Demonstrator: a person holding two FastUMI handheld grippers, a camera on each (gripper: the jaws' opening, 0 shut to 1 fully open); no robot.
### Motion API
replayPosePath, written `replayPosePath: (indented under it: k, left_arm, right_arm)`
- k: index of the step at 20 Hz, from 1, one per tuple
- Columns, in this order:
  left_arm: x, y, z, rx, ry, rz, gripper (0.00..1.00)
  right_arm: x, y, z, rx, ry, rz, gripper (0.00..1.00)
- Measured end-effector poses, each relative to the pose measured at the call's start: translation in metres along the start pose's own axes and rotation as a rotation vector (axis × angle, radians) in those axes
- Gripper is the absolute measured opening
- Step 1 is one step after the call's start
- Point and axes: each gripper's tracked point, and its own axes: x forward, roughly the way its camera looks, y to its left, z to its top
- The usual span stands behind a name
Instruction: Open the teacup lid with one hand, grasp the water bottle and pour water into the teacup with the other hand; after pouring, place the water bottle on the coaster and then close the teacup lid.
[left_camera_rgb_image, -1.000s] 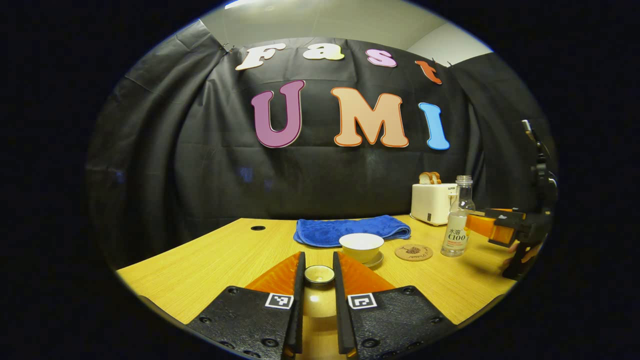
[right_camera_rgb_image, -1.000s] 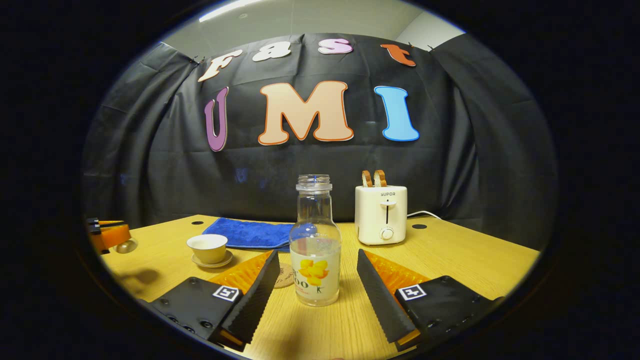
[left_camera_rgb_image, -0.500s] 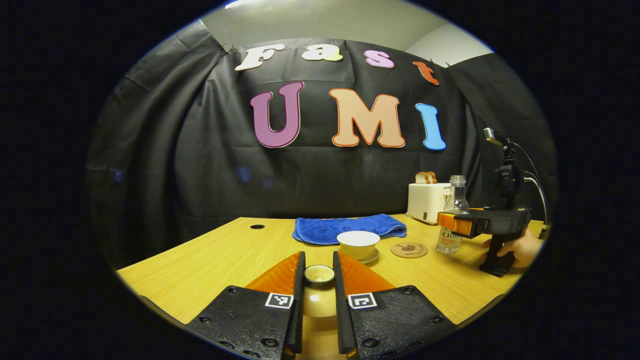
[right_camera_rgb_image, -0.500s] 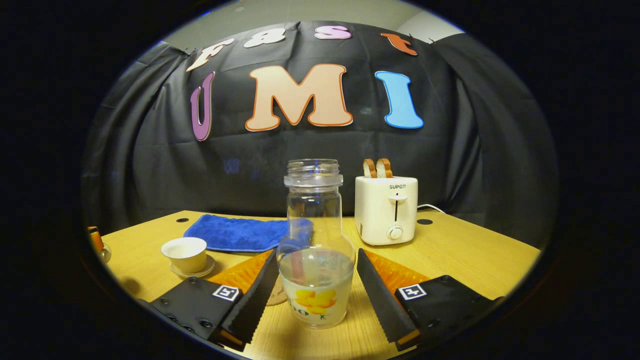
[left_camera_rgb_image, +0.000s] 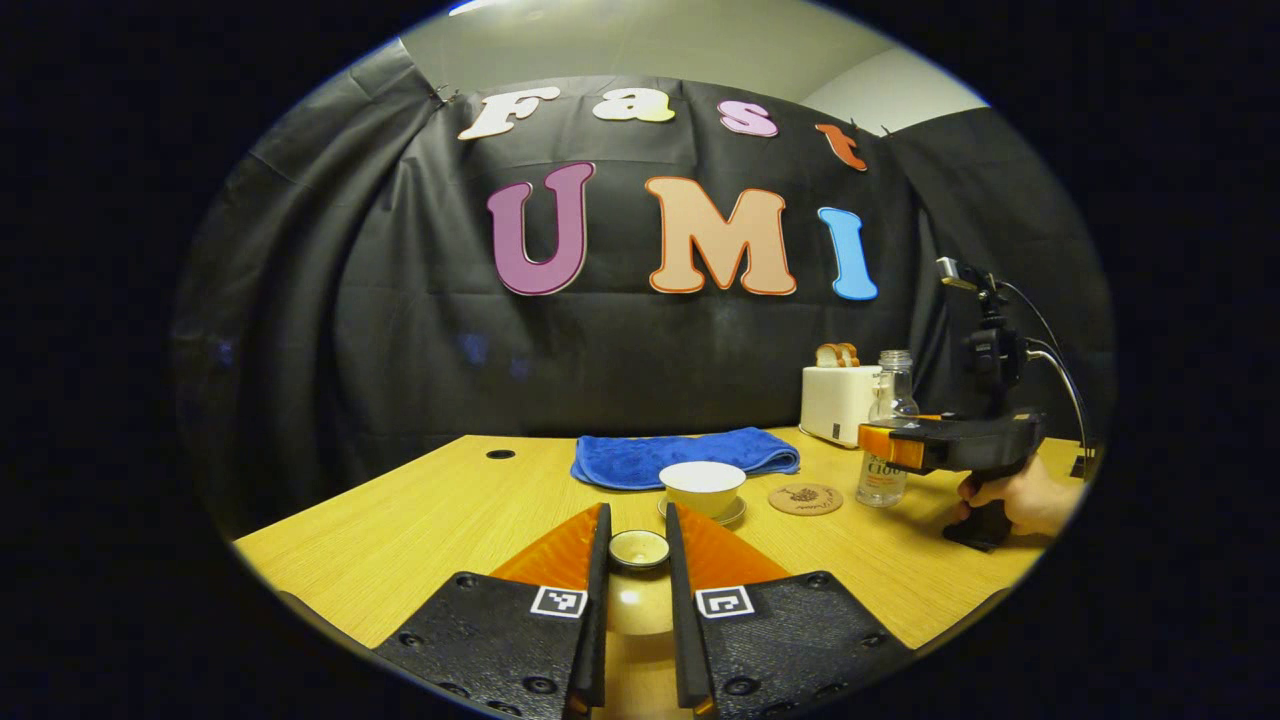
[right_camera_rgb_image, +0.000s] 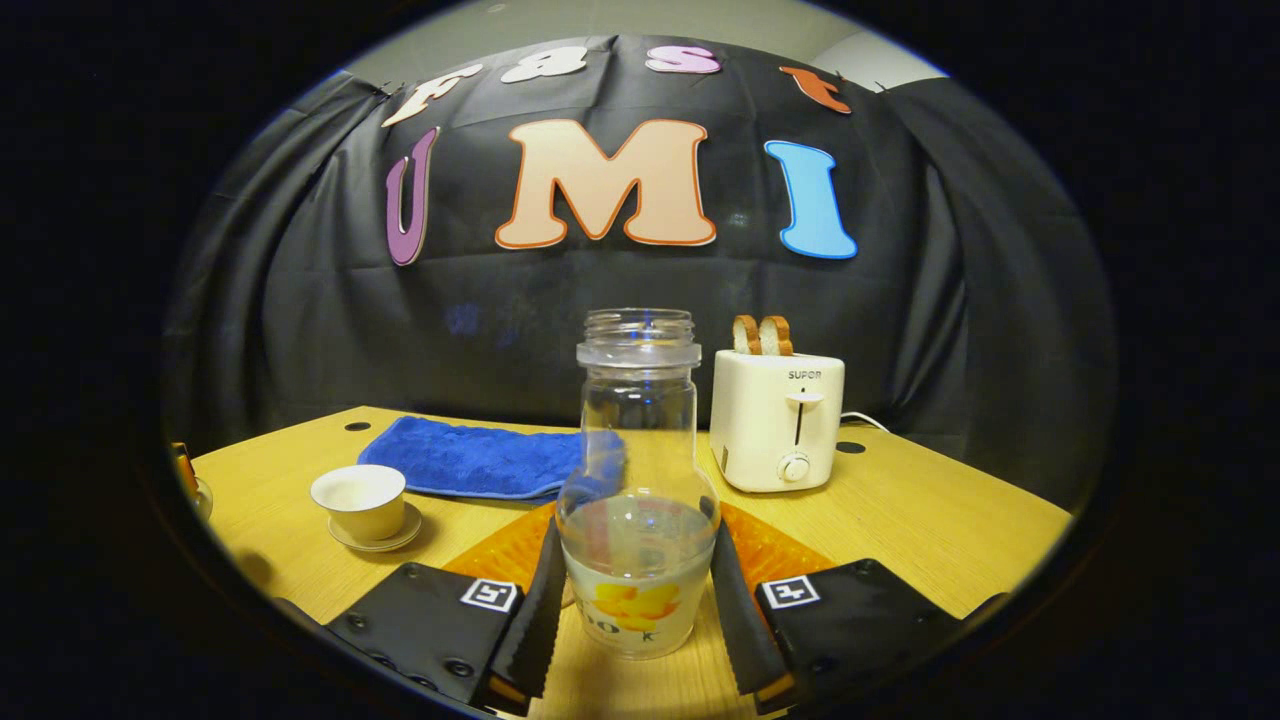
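Wooden table (right_camera_rgb_image: 930, 520) carries the upright water bottle (right_camera_rgb_image: 637, 480), on which the right hand-held gripper (right_camera_rgb_image: 637, 600) has now closed both fingers, while the left hand-held gripper (left_camera_rgb_image: 637, 560) still pinches the teacup lid (left_camera_rgb_image: 639, 548) short of the uncovered teacup (left_camera_rgb_image: 702, 487).

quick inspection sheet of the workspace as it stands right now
surface: wooden table, two round holes near its back edge
job's things: teacup open on its saucer; lid between the left gripper's fingers; water bottle upright, uncapped, partly full; coaster bare
clutter: blue towel; toaster with two bread slices
grippers: left gripper shut on lid; right gripper closed on water bottle, hand on its grip
cables: white lead behind toaster; cable on right gripper's camera mast
surroundings: black cloth wall
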Motion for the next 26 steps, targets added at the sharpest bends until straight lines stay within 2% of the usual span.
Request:
replayPosePath:
  k: [4,8,12,20,22,26]
  left_arm:
    - [0.001,-0.002,0.001,0.002,-0.001,-0.025,0.25]
    - [0.004,0.006,-0.001,0.0,0.004,-0.021,0.25]
    - [0.005,0.018,0.0,0.0,0.002,-0.025,0.25]
    - [0.006,0.04,-0.001,-0.001,0.005,0.009,0.25]
    - [0.005,0.04,-0.001,-0.002,0.002,0.009,0.25]
    - [0.006,0.04,-0.001,-0.001,0.002,0.008,0.25]
  right_arm:
    - [0.009,0.009,0.003,-0.141,0.015,0.015,0.72]
    - [0.02,0.03,0.007,-0.427,0.026,0.036,0.73]
    - [0.028,0.057,0.001,-0.657,0.053,0.068,0.72]
    - [0.039,0.105,-0.014,-1.206,0.005,0.116,0.72]
    - [0.038,0.113,-0.019,-1.287,-0.007,0.119,0.72]
    - [0.04,0.118,-0.025,-1.373,0.003,0.131,0.71]
